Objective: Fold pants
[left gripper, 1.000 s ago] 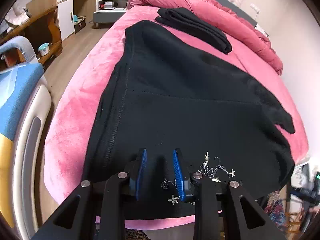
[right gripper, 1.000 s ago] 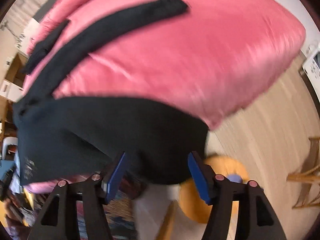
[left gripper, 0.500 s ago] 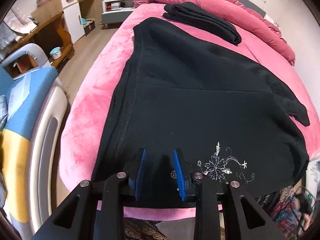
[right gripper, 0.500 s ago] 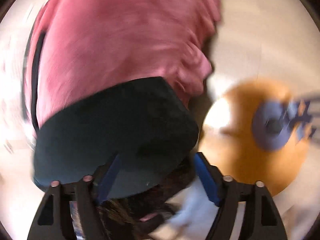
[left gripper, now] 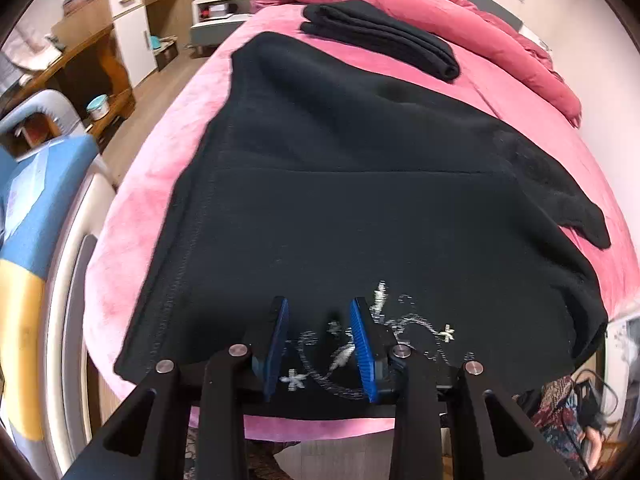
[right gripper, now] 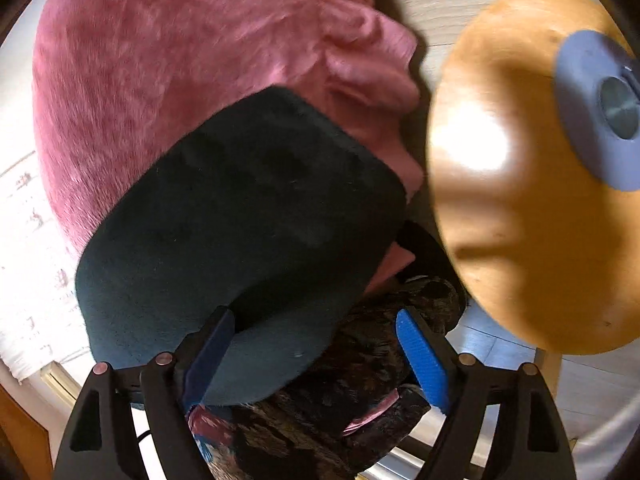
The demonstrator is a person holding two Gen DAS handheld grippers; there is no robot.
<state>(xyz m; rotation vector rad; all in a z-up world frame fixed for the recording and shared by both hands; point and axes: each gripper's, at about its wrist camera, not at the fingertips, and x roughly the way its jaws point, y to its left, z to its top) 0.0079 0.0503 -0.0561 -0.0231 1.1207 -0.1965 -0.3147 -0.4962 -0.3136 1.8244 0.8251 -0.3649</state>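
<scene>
Black pants (left gripper: 340,184) lie spread on a pink bed (left gripper: 160,168), with white embroidery near the front hem. My left gripper (left gripper: 320,312) sits low over the near hem, its blue pads narrowly apart with the cloth's edge between them. In the right wrist view a hanging corner of the same pants (right gripper: 248,232) droops over the bed's pink edge (right gripper: 160,60). My right gripper (right gripper: 316,332) is wide open, its left pad against that corner's edge, the right pad free.
A second folded black garment (left gripper: 380,44) lies further up the bed below a red duvet (left gripper: 440,4). A blue and yellow chair (left gripper: 36,208) stands left, wooden furniture (left gripper: 92,48) behind it. A round wooden stool (right gripper: 532,184) is close on the right gripper's right.
The left gripper slid slightly along the hem over the embroidery, still nearly closed. The right gripper swung down and around the bed's corner to the hanging pants edge, staying open.
</scene>
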